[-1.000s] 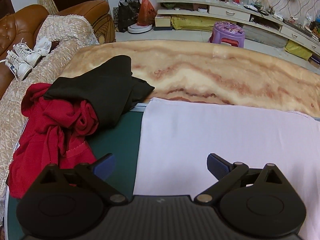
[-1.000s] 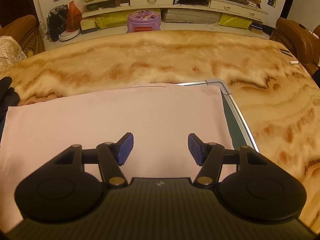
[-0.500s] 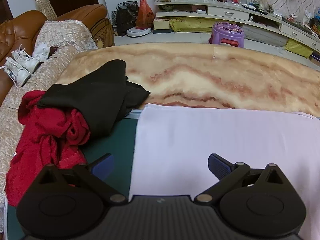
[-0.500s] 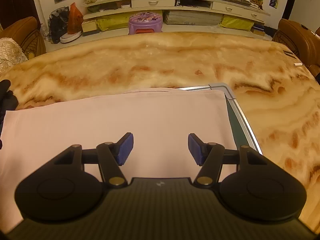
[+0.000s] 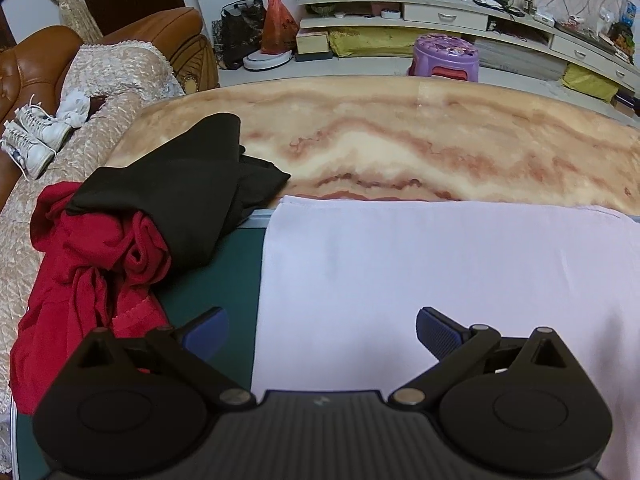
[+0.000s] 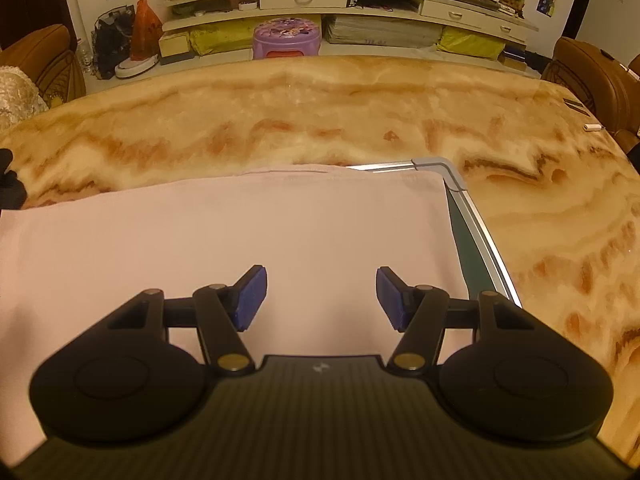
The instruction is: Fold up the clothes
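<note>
Marbled surface (image 5: 400,140) filled our left view, where the pale garment (image 5: 420,272) lay flat on a green mat (image 5: 224,276), red (image 5: 96,276) and black clothes (image 5: 180,192) heaped at ten o'clock; our left gripper (image 5: 322,332) gaped wide, empty. From the right view, our right gripper (image 6: 320,292) likewise stood wide above the garment. We judged it light, limp, best pinched at corners.

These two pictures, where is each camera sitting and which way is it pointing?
Left wrist view: sits on the left gripper, facing forward over the pale cloth's left edge, with red and black clothes beside it; only its open fingers show.
Right wrist view: sits on the right gripper, facing the cloth's right edge; only its open fingers show.
Shared: the cloth, marble table, purple stool.
</note>
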The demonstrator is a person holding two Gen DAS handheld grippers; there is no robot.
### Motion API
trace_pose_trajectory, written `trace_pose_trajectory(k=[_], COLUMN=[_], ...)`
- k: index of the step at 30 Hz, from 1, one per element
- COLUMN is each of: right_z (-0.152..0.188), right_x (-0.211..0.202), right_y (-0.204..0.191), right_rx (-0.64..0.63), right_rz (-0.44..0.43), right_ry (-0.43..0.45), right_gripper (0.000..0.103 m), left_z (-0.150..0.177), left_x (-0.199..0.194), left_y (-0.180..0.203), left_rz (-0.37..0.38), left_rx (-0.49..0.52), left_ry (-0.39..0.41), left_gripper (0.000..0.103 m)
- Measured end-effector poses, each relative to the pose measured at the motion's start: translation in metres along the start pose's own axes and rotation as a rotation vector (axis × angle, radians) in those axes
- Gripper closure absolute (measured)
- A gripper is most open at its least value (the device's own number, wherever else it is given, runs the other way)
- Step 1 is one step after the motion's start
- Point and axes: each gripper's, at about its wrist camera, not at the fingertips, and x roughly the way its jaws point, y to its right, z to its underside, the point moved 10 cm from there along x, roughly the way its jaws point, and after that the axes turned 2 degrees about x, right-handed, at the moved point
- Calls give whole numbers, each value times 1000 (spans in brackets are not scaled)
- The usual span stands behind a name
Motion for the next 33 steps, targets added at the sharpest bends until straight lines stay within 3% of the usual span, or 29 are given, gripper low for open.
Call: trace_pose_trajectory(k=[33], right_z=[29], right_x=[-21], right_y=[8], right_rx=[-1], right_rz=[-6], right_ry=[-47], right_gripper=[35], left_z=[33], left_x=[-26], left_y=[10], left_rz=[15], left_rx=[31], left_ry=[-31], left_gripper=[0])
